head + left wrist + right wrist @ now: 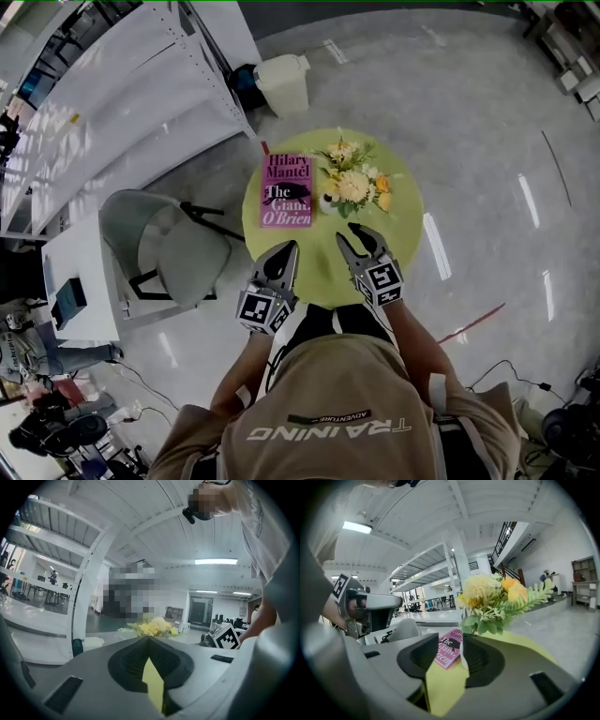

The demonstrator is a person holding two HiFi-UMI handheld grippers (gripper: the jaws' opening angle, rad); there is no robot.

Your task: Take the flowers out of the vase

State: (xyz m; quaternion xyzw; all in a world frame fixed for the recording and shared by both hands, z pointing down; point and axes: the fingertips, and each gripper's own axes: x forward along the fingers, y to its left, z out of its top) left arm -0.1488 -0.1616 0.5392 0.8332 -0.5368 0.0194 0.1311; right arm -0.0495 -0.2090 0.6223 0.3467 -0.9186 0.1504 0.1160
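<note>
standing upright in the vase (328, 202), flowers (353, 184) sit just ahead of the nearer right gripper (358, 236), jaws apart, empty; left gripper (290, 247) jaws together, empty.

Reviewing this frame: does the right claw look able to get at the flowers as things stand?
Probably yes. The right claw is open and points at the flowers, with only bare table between them. The book lies off to the side, out of the path.
</note>
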